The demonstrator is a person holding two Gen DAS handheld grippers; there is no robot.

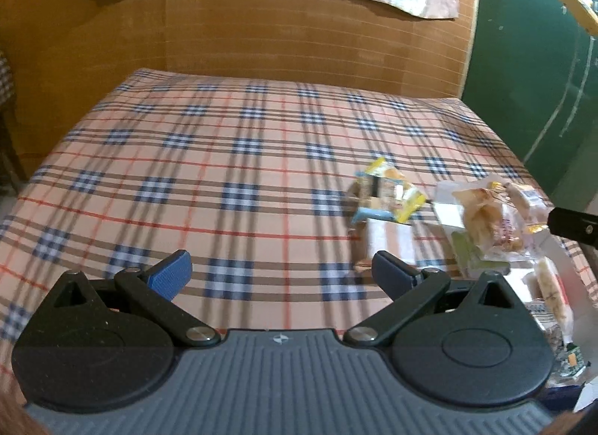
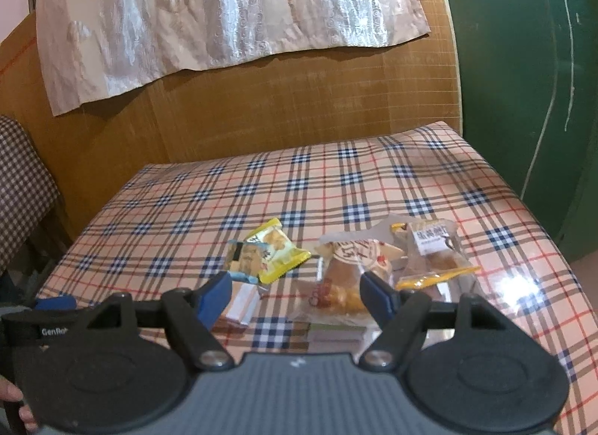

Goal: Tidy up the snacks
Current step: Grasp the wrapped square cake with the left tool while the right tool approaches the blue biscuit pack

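My table (image 2: 187, 210), under its plaid cloth, fills both views, set against a brown board (image 2: 299, 106) with a shiny sheet (image 2: 224, 5) hung on it. Only my right camera shows the checked chair (image 2: 22, 181) at the left and a bit of hand (image 2: 15, 401) at the bottom corner; it also gives the snacks sharply, where my left camera blurs them at its right edge. From the right I see two clear bread packs (image 2: 373, 270) side by side near the table's right, with a yellow packet (image 2: 278, 255) just to their left overlapping a blue one (image 2: 244, 261), and a white bar (image 2: 243, 304) in front. My right tongs (image 2: 295, 295) stand released, nothing between the pads. My left tongs (image 1: 280, 274) are released too, over bare cloth, well left of the pile; from there the yellow packet (image 1: 396, 192) and bread packs (image 1: 493, 222) show, plus more wrapped snacks (image 1: 549, 296) that the right view misses.
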